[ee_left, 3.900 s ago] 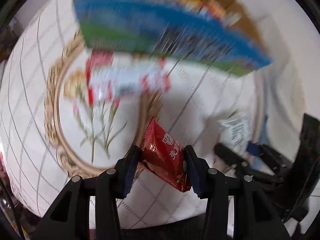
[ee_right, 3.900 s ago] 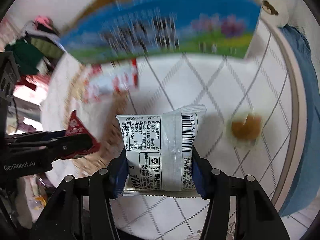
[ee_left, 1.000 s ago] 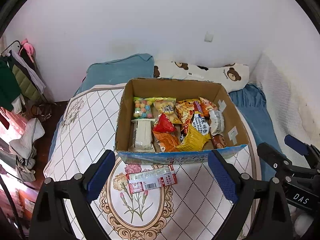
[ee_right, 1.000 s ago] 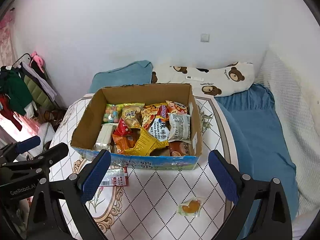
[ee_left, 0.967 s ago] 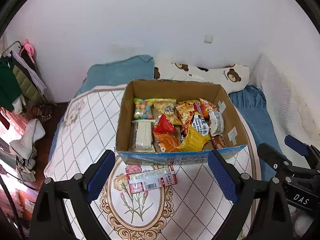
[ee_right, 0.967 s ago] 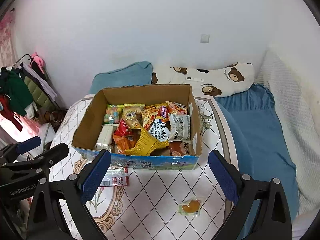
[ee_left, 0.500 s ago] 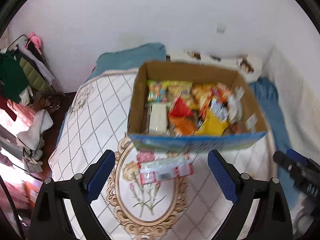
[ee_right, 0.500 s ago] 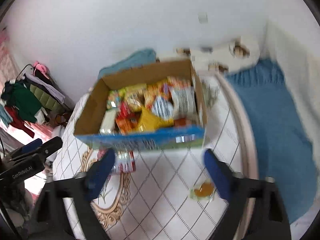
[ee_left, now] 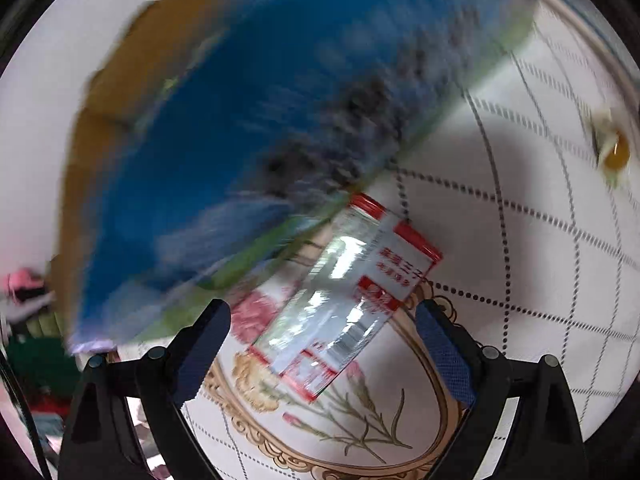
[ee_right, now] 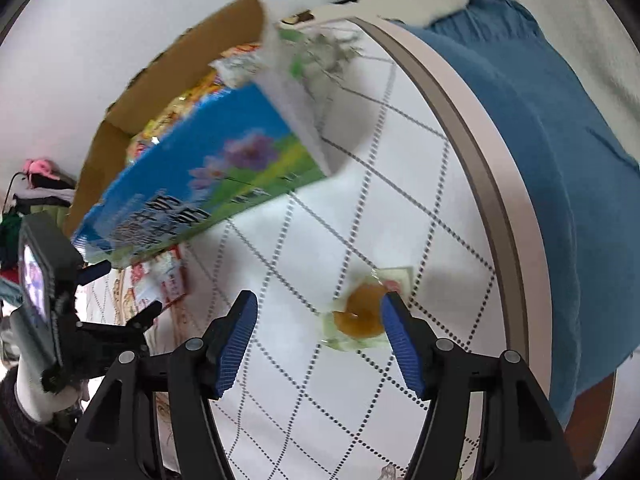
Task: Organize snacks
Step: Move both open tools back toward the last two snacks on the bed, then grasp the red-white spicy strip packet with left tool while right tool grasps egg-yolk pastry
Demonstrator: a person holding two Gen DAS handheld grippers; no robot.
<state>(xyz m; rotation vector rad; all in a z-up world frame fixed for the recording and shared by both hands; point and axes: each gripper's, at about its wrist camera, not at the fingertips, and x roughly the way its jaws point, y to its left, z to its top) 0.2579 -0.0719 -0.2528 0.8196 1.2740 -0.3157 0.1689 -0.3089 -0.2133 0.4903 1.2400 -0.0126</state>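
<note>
Red-white packet (ee_left: 340,304) under spread left gripper (ee_left: 324,344), right gripper (ee_right: 318,334) closing around jelly cup (ee_right: 362,314)

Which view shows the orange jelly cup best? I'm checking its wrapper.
The right wrist view: the orange jelly cup lies close and sharp ahead of the right tool. The left wrist view shows it small at the edge.

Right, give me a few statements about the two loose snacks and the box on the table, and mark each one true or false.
1. The red-and-white packet lies on the table beside the box. True.
2. The left gripper is clamped on that packet. False: its fingers stand wide, not touching it.
3. The orange jelly cup lies ahead of the right gripper, whose fingers are closing. True.
4. The box is empty. False: snack packets show inside.
</note>
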